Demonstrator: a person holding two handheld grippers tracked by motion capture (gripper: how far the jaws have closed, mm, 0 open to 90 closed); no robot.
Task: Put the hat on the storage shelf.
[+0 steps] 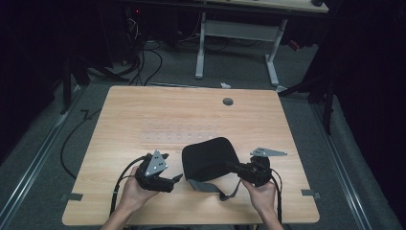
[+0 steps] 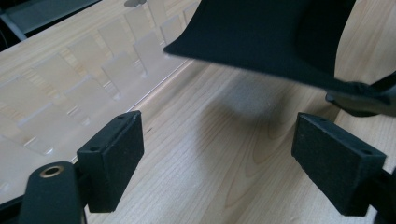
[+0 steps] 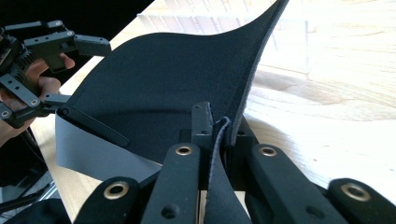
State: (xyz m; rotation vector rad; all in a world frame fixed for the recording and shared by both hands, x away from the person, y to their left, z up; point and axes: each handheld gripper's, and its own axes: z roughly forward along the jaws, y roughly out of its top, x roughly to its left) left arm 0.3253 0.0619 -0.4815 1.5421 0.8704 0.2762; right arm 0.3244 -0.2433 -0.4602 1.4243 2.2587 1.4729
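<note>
A black fabric pad (image 1: 208, 155) with a grey band (image 1: 203, 186) and a thin strap is lifted off the wooden table (image 1: 143, 105) near its front edge. My right gripper (image 1: 231, 166) is shut on the pad's right edge; in the right gripper view the jaws (image 3: 219, 126) pinch the fabric (image 3: 163, 84), with the grey band (image 3: 88, 154) hanging at the lower left. My left gripper (image 1: 176, 178) stands open just left of the pad. In the left gripper view its jaws (image 2: 219, 154) are wide apart and hold nothing, while the pad (image 2: 261, 32) hangs above and beyond them.
A clear plastic rack (image 1: 182, 132) lies flat on the table behind the pad. A round cable hole (image 1: 228, 101) sits near the far edge. Cables (image 1: 143, 67) and a second desk's legs (image 1: 201, 52) stand on the floor beyond.
</note>
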